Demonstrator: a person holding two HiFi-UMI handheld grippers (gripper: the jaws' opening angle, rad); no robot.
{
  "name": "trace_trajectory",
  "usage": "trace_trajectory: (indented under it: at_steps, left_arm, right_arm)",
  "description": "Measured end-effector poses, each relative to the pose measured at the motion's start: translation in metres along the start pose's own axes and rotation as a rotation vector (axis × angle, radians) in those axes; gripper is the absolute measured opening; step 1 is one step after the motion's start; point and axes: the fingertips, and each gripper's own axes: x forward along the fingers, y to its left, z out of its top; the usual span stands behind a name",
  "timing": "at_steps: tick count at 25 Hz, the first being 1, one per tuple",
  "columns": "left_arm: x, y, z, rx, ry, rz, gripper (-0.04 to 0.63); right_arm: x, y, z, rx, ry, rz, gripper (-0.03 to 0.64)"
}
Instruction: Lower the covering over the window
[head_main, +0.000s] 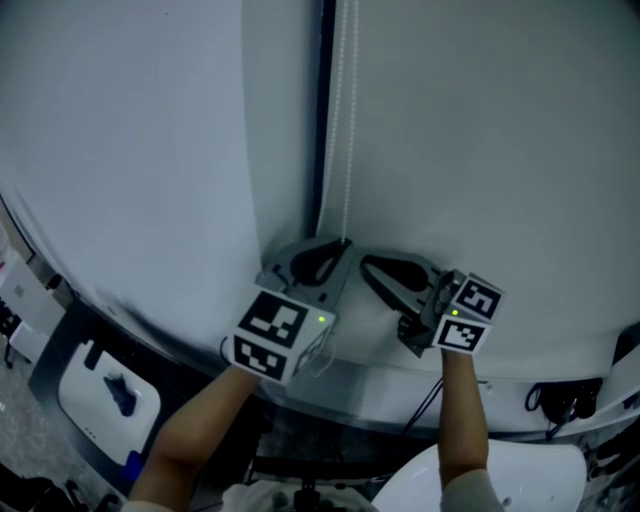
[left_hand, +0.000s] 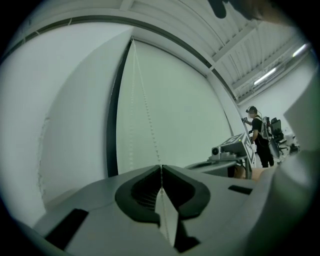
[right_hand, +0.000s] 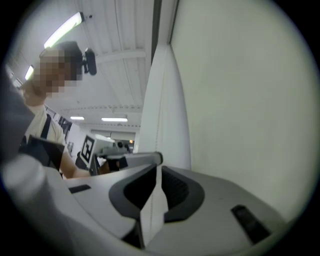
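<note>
With the blind (head_main: 480, 150) seemingly almost down, the left gripper (head_main: 344, 244) pinches the twelve-o'clock bead cord (head_main: 348, 120), the right gripper (head_main: 366, 263) slightly parted.

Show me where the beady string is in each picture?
Head view: the bead chain hangs down the top middle into the left hand-held gripper.
Left gripper view: bead chain slants from upper left down to the shut jaws, centre.
Right gripper view: faint, just left of centre, rising from the right hand-held gripper.
Shared landmark: the dark gap between the white blinds.
</note>
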Motion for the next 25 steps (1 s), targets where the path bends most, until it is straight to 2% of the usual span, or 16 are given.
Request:
trace_trajectory:
  at_steps: [3,7,11,17,22,25]
  left_arm:
    - [-0.005,-0.003,0.002,0.044,-0.009,0.003,0.026]
    - [-0.009,-0.015,0.001,0.113,-0.005,-0.011,0.026]
    - [-0.01,-0.025,-0.01,0.166,0.03,-0.028,0.026]
    - [-0.012,-0.031,-0.037,0.242,0.103,-0.031,0.026]
    - [-0.016,-0.038,-0.082,0.273,0.191,-0.06,0.026]
    - [-0.02,-0.049,-0.12,0.276,0.271,-0.098,0.026]
  right_arm:
    - [-0.018,-0.014,0.037,0.052,-0.134,-0.045,0.053]
    - [-0.01,-0.008,0.074,0.006,-0.185,-0.066,0.083]
    - [0.013,0.008,0.102,-0.061,-0.181,-0.045,0.123]
    - [0.038,0.006,0.131,-0.143,-0.127,-0.057,0.123]
    - [0.057,0.007,0.149,-0.177,-0.095,-0.047,0.144]
    - [0.059,0.015,0.154,-0.207,-0.087,-0.03,0.144]
